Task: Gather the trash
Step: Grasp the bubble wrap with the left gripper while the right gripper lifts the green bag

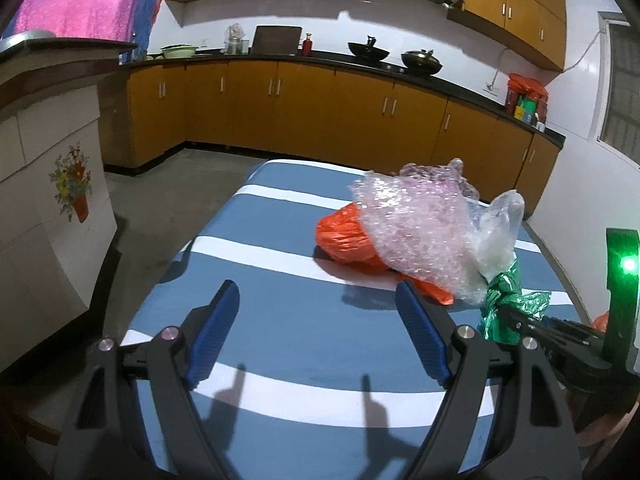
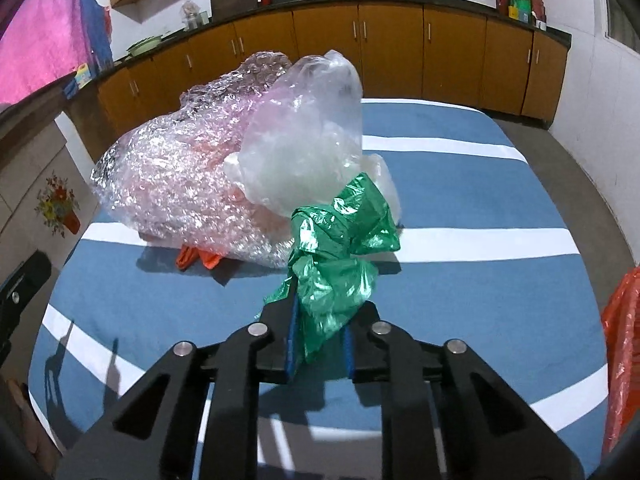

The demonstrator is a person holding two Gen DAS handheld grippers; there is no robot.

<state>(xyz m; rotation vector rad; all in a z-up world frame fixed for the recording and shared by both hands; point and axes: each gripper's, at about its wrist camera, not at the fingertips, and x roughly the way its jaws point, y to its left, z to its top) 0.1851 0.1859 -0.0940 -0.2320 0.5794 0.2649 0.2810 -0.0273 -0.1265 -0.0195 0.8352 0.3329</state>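
A heap of trash lies on the blue-and-white striped table (image 1: 280, 320): an orange plastic bag (image 1: 344, 236), a sheet of bubble wrap (image 1: 416, 224) over it, a clear plastic bag (image 1: 496, 232) and a green plastic bag (image 1: 508, 304). My left gripper (image 1: 316, 304) is open and empty, low over the table just left of the heap. My right gripper (image 2: 320, 320) is shut on the green plastic bag (image 2: 340, 248), next to the bubble wrap (image 2: 180, 184) and the clear bag (image 2: 308, 132). A bit of the orange bag (image 2: 198, 258) shows under the wrap.
A second orange bag (image 2: 624, 344) hangs at the table's right edge. Wooden kitchen cabinets (image 1: 320, 116) with pans on the counter run along the far wall. A white tiled counter (image 1: 48, 184) stands to the left. Bare concrete floor surrounds the table.
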